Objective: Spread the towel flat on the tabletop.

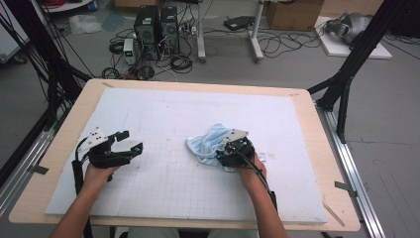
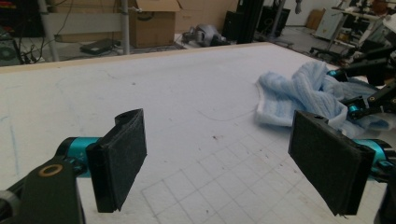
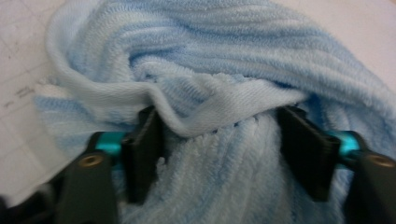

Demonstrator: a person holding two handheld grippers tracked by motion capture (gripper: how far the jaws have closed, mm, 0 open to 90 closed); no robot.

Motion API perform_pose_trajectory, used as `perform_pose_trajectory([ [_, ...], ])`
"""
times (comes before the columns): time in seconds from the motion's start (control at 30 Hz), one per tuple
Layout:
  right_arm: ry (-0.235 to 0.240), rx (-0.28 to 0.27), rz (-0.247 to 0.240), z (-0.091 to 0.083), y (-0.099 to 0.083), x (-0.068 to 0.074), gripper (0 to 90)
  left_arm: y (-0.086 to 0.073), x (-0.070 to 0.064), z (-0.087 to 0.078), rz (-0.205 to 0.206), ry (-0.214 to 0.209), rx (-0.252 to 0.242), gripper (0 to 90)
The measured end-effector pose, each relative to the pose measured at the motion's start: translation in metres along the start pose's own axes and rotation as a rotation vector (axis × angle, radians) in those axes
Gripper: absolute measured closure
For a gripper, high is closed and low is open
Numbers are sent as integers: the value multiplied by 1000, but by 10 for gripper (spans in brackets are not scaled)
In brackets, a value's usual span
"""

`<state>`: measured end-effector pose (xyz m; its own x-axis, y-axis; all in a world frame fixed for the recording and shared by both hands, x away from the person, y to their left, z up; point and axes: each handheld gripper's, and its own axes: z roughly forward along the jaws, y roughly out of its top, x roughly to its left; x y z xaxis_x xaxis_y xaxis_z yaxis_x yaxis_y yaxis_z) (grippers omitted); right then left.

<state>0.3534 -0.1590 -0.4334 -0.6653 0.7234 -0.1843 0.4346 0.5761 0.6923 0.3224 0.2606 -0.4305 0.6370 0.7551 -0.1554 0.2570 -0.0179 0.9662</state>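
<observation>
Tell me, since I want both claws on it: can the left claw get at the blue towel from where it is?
Probably yes. The left claw is open, and bare white mat lies between it and the blue towel, whose near edge looks free; the right claw straddles a fold.

Your right gripper [image 1: 225, 154] covered the near part of the blue towel [image 1: 210, 140] in the high view. In the right gripper view the towel [image 3: 219, 70] ran past the top and right edges, and cloth bunched between the jaws hid the pad faces, so you couldn't tell whether they pinched it. Everything there was blurred. In the left gripper view the towel [image 2: 299, 95] ran behind the far gripper's linkage.
</observation>
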Motion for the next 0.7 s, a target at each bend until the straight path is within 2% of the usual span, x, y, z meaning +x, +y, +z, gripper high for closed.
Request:
perform_pose_trajectory([
  [0.1, 21, 16, 3, -3, 2, 2, 662, 0, 3, -2, -12, 10, -7, 197],
  [0.17, 46, 18, 29, -7, 5, 3, 719, 2, 7, -6, -19, 33, -22, 199],
  [0.27, 138, -21, 53, -10, 10, 8, 742, 5, 9, -10, -17, 46, -38, 203],
  [0.33, 201, -49, 47, -12, 15, 16, 748, 7, 11, -13, -24, 59, -54, 203],
  [0.57, 371, -132, -16, -13, 42, 47, 754, 9, 16, -18, -35, 78, -69, 204],
  [0.63, 423, -156, -28, -14, 52, 52, 754, 9, 17, -19, -34, 78, -67, 203],
  [0.7, 448, -180, -33, -14, 63, 53, 754, 9, 17, -19, -37, 80, -69, 204],
])
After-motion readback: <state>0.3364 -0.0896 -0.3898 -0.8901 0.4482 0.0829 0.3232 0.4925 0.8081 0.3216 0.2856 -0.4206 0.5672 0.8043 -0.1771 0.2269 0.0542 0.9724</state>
